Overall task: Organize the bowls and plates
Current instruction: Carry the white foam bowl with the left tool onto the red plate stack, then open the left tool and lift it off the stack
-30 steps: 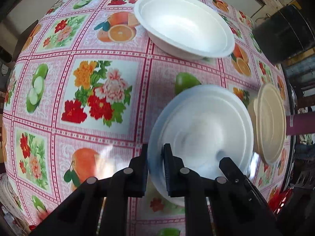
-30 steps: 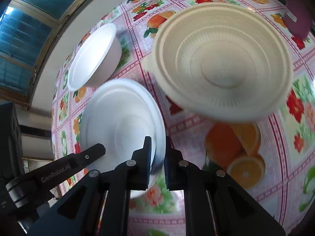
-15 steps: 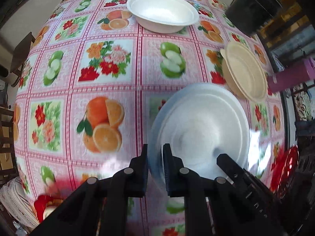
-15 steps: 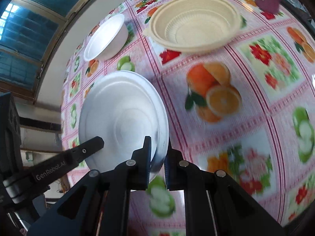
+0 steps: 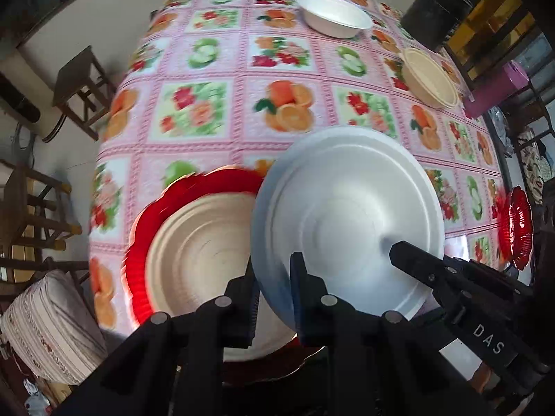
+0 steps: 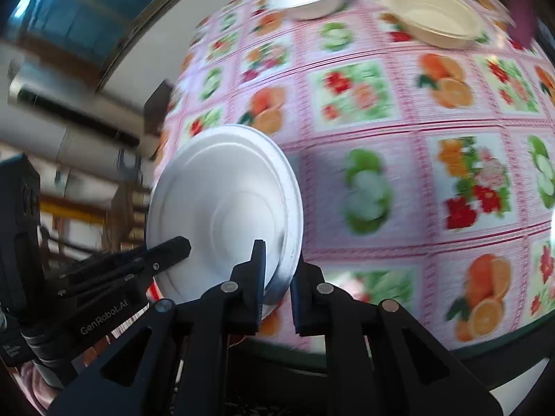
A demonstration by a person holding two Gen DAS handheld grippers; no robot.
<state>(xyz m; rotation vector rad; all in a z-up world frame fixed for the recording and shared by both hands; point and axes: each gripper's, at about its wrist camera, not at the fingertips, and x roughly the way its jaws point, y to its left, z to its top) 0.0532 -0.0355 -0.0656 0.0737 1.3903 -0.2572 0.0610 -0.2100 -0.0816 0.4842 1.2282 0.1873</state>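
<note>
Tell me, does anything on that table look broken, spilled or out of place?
Nothing looks broken or spilled. The one odd sight is the white plate, tilted in mid-air above the flowered tablecloth, pinched at its rim by both the left gripper and the right gripper.

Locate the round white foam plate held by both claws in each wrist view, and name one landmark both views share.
Left wrist view: the round white foam plate sits lower centre-right, its rim overlapping the red-rimmed plate stack.
Right wrist view: the same plate sits lower left of centre, tilted, near the table edge.
Shared landmark: the beige ribbed plastic bowl, upper right in both.
</note>
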